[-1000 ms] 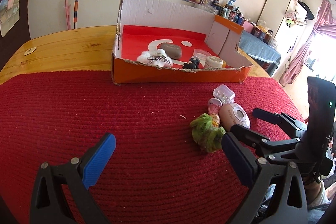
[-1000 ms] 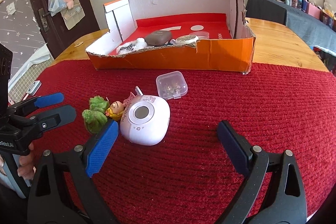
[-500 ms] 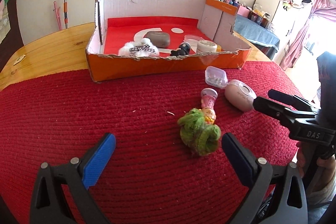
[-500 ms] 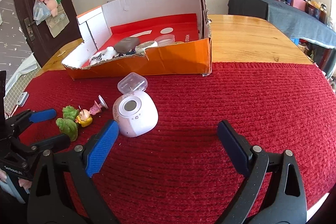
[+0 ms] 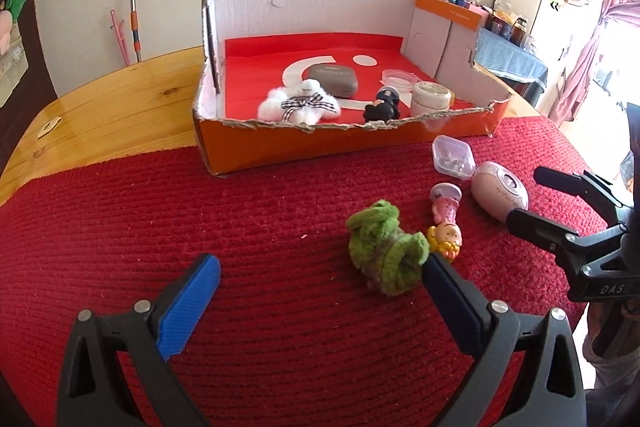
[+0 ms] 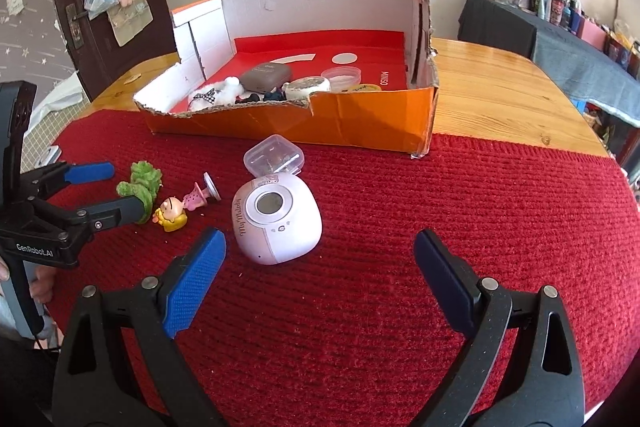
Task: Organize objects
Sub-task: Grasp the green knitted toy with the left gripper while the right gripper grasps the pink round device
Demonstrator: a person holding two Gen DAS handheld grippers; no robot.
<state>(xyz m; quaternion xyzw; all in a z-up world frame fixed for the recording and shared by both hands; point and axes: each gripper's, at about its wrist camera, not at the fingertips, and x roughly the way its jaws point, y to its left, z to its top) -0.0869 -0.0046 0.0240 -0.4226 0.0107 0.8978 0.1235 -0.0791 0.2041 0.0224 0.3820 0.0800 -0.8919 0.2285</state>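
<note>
On the red mat lie a green fuzzy scrunchie (image 5: 384, 253) (image 6: 140, 181), a small pink-and-yellow doll (image 5: 444, 223) (image 6: 182, 205), a pink rounded device (image 5: 498, 189) (image 6: 278, 219) and a clear plastic case (image 5: 454, 157) (image 6: 274, 159). Behind them the orange cardboard box (image 5: 320, 143) (image 6: 360, 115) holds a white plush, a grey case, a black figure and a jar. My left gripper (image 5: 318, 277) (image 6: 110, 189) is open, its right finger beside the scrunchie. My right gripper (image 6: 320, 255) (image 5: 530, 197) is open, just short of the pink device.
The red mat (image 6: 480, 227) covers the near part of a wooden table (image 5: 120, 107). A hand holds the left gripper's handle (image 6: 24, 255) at the left edge. A cluttered side table (image 6: 560, 39) stands at the right, a door (image 6: 92, 7) at the back left.
Both views have shifted relative to the box. The left gripper has come closer to the scrunchie, which now sits by its right finger. The right gripper has neared the pink device.
</note>
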